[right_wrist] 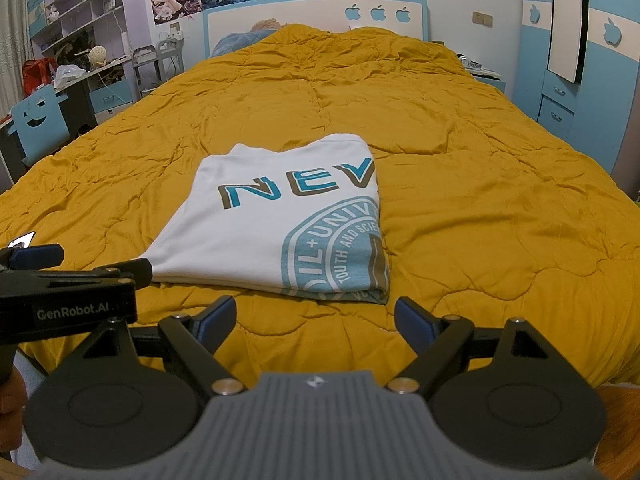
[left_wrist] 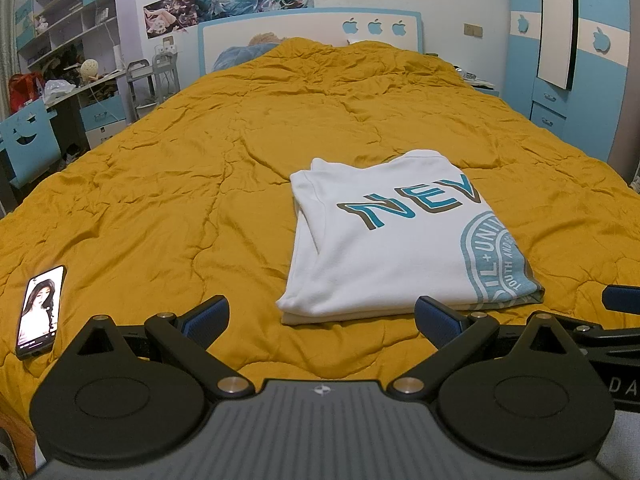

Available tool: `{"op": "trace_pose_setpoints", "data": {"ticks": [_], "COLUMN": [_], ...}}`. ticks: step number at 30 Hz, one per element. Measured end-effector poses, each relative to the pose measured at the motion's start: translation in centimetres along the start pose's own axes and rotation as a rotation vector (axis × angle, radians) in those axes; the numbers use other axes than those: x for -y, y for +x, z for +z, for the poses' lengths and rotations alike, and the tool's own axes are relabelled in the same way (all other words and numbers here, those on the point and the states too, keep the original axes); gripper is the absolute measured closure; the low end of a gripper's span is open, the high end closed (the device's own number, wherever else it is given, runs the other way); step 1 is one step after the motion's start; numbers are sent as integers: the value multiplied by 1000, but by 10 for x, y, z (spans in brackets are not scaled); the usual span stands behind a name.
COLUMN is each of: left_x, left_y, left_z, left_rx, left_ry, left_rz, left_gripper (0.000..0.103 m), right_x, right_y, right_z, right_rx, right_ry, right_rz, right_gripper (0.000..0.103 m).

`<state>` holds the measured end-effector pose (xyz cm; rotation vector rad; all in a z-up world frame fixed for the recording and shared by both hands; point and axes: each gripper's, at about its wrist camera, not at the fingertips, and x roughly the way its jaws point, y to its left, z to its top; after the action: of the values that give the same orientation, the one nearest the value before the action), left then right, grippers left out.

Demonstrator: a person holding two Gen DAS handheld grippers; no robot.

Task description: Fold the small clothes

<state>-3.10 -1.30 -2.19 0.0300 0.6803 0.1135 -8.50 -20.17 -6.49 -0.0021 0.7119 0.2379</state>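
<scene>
A white T-shirt [left_wrist: 384, 240] with teal "NEV" lettering and a round teal emblem lies folded into a rectangle on the mustard quilt [left_wrist: 200, 168]; in the right wrist view the T-shirt [right_wrist: 272, 224] sits centre-left. My left gripper [left_wrist: 322, 320] is open with nothing between its blue pads, just short of the shirt's near edge. My right gripper [right_wrist: 315, 320] is open too and holds nothing, a little in front of the shirt's near right corner. The left gripper's body [right_wrist: 68, 300] shows at the left of the right wrist view.
A phone [left_wrist: 40, 312] with a lit screen lies on the quilt at the near left. The bed's headboard [left_wrist: 312, 28] stands far ahead. A desk and shelves [left_wrist: 68, 80] stand on the left, blue wardrobes [left_wrist: 580, 60] on the right.
</scene>
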Motion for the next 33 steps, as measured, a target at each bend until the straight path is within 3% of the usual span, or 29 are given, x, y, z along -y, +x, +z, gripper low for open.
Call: {"op": "trace_pose_setpoints", "data": {"ticks": [33], "left_x": [-1], "left_y": [-2], "left_z": [1], "left_rx": [4], "left_ry": [9], "left_rz": [0], "left_gripper": [0], "right_x": [0], "right_y": [0], "right_z": [0], "right_rx": [-1], "right_ry": [-1], "right_rz": [0], "right_gripper": [21]}}
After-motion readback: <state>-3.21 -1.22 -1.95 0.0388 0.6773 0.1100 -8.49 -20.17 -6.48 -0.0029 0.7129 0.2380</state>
